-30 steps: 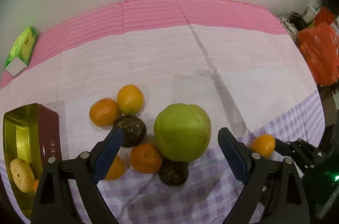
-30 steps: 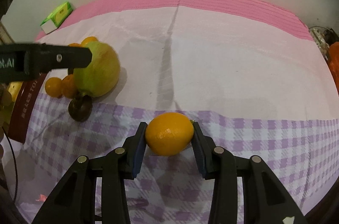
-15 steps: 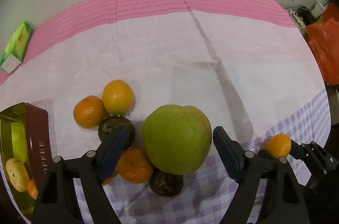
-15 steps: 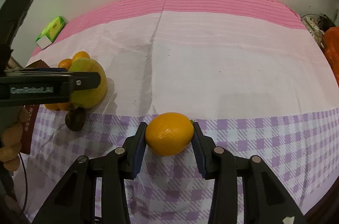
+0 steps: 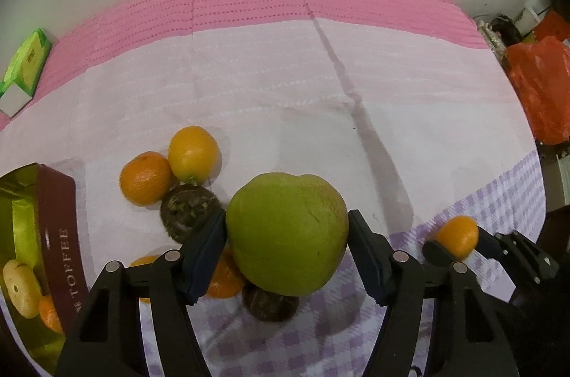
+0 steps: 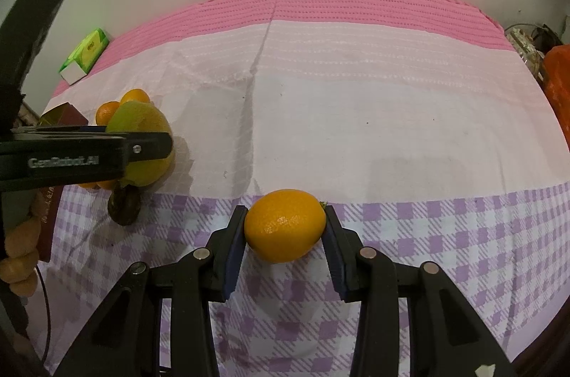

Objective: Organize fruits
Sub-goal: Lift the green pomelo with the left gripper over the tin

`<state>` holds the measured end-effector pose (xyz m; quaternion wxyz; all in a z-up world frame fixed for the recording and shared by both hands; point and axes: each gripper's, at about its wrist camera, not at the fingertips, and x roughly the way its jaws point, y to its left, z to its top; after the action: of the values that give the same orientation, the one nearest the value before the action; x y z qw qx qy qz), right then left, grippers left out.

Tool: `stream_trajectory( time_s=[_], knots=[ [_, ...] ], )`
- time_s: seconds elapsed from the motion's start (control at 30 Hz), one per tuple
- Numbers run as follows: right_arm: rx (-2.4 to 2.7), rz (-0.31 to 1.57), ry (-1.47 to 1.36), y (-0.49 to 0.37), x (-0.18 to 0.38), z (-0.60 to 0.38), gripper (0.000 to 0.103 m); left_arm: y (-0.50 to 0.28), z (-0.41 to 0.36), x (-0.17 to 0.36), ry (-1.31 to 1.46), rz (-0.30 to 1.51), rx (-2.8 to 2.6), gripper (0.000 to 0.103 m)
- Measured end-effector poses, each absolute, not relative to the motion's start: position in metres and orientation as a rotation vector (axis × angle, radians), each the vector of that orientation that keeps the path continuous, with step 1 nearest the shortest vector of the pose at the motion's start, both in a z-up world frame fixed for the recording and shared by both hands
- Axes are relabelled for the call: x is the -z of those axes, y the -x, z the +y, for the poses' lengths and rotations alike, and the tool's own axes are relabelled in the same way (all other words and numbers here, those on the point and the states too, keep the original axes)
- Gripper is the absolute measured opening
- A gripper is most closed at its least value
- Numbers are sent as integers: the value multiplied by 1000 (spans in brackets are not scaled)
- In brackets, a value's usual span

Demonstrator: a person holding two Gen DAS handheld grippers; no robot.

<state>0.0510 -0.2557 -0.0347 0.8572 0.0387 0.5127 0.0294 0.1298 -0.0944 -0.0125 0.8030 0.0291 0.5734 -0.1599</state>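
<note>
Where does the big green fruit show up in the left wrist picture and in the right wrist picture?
Left wrist view: big green fruit low centre, between the left gripper pads, which touch it.
Right wrist view: the same fruit at mid left, partly behind the left gripper's black arm.
Shared landmark: green box on the pink strip, far left.
</note>
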Motion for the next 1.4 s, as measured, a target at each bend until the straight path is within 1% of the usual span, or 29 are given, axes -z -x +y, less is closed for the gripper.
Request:
stream_trajectory(
  time_s=[0.27, 0.37, 0.6, 0.73, 0.97, 1.4],
  knots=[
    [-59, 1064, -57, -50, 32, -250, 38, -116, -65, -25, -15, 1160, 363, 67],
    [-56, 1056, -45, -49, 31, -249, 38, -113, -38, -39, -7, 1122, 323, 67],
    [-44, 1044, -12, -48, 31, -244, 38, -121, 46, -48, 42, 1079, 153, 67],
    [-40, 1031, -7, -47, 28, -241, 38, -127, 94, -43, 60, 1069, 44, 67],
    [-33, 1032, 2, -48, 28, -239, 38, -137, 146, -25, 90, 1086, -64, 67],
    [-29, 1042, 2, -50, 32, -241, 38, -148, 161, 16, 83, 1169, -119, 67]
  ],
)
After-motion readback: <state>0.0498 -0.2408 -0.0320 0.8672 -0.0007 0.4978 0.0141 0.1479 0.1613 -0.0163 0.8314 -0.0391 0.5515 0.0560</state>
